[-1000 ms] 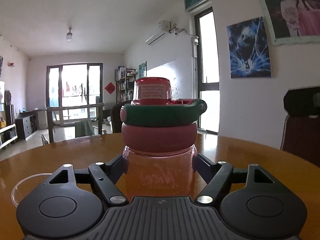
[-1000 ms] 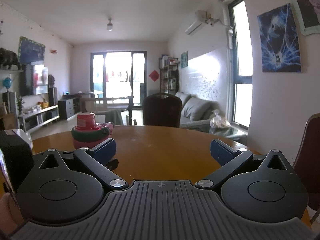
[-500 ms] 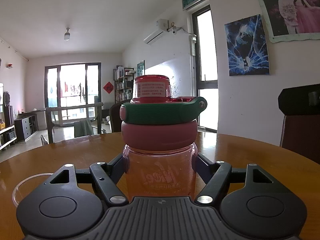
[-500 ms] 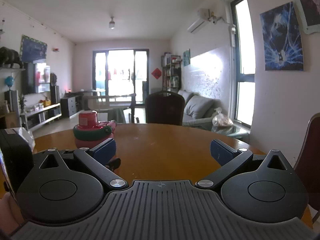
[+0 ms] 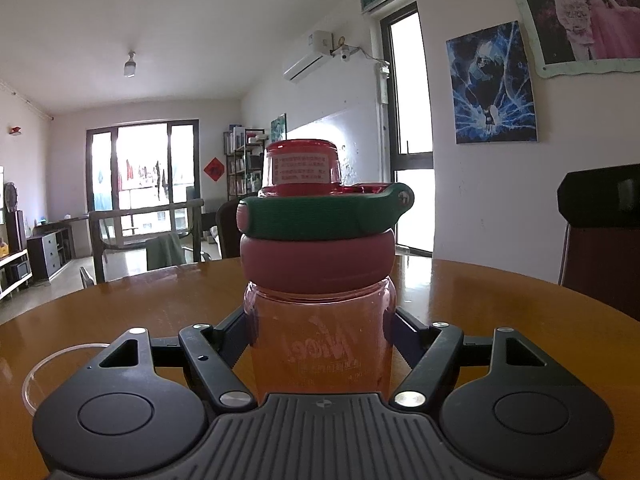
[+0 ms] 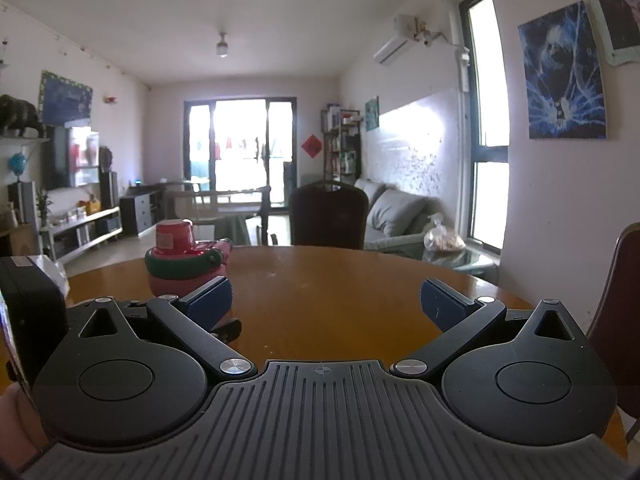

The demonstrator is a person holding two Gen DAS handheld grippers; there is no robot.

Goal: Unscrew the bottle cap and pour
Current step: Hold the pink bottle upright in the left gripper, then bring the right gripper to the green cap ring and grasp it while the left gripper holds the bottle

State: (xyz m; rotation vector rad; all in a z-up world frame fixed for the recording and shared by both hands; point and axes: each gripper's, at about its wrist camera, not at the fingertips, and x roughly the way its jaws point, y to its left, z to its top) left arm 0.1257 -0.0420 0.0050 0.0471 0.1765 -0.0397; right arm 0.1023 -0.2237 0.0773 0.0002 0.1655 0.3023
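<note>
A translucent red bottle [image 5: 320,344] stands upright on the round wooden table [image 5: 500,304]. It has a wide pink screw cap [image 5: 318,264], a green strap [image 5: 320,216] around the lid and a small red spout cover [image 5: 302,166] on top. My left gripper [image 5: 320,320] is shut on the bottle's body below the cap, one finger on each side. In the right wrist view the bottle [image 6: 182,264] sits at the left, partly behind the left blue pad [image 6: 210,300]. My right gripper [image 6: 326,300] is open and holds nothing, to the right of the bottle.
The rim of a clear round vessel [image 5: 34,368] shows at the table's left. Dark chairs stand at the far side [image 6: 328,216] and at the right [image 5: 600,248]. A person's hand [image 6: 16,420] and the left gripper's black housing [image 6: 28,304] fill the right view's left edge.
The left gripper keeps its grip on the bottle; the blur on the bottle's print has settled. The right gripper has drifted only slightly and stays open.
</note>
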